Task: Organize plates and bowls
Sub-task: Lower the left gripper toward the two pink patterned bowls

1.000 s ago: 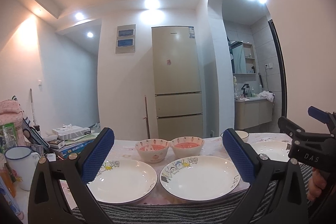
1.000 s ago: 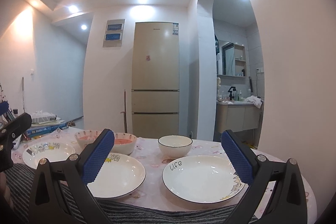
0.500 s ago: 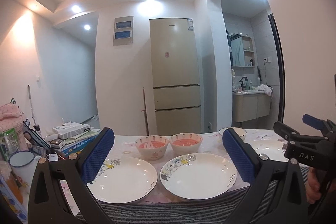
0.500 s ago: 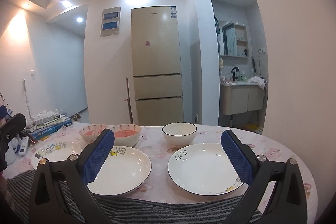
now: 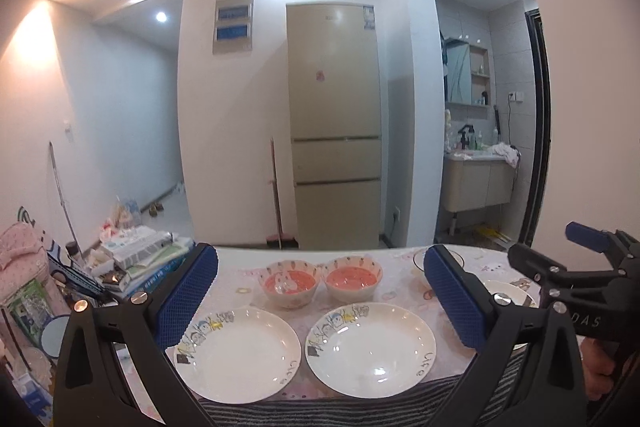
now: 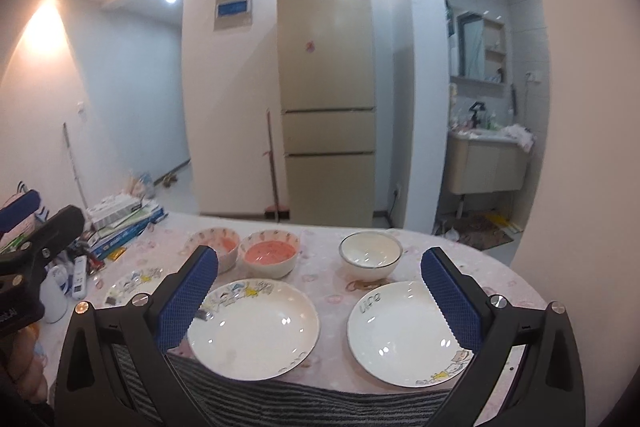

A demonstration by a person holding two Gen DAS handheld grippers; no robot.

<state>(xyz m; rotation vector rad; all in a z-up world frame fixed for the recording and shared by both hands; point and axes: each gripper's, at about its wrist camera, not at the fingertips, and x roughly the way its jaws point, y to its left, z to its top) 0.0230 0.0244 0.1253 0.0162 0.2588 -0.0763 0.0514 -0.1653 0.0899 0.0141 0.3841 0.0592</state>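
Three white plates lie in a row along the near side of the table (image 6: 514, 279). The left plate (image 5: 240, 353) and the middle plate (image 5: 370, 349) lie between my left gripper's fingers. The right plate (image 6: 404, 335) is marked "Life". Behind them stand two pink bowls (image 5: 289, 283) (image 5: 352, 277) and a white bowl (image 6: 370, 253). My left gripper (image 5: 319, 259) is open over the near edge and holds nothing. My right gripper (image 6: 319, 259) is open too, above the middle plate (image 6: 256, 331) and the right plate.
A grey striped cloth (image 6: 320, 399) covers the near table edge. Stacked books (image 5: 140, 259), a white mug (image 5: 52, 335) and a power strip (image 6: 80, 277) crowd the table's left end. A fridge (image 5: 334, 127) stands beyond the far edge.
Both views now look down on the table more steeply, the right one most, so plates and bowls show more from above. Both grippers stay open and the dishes have not moved.
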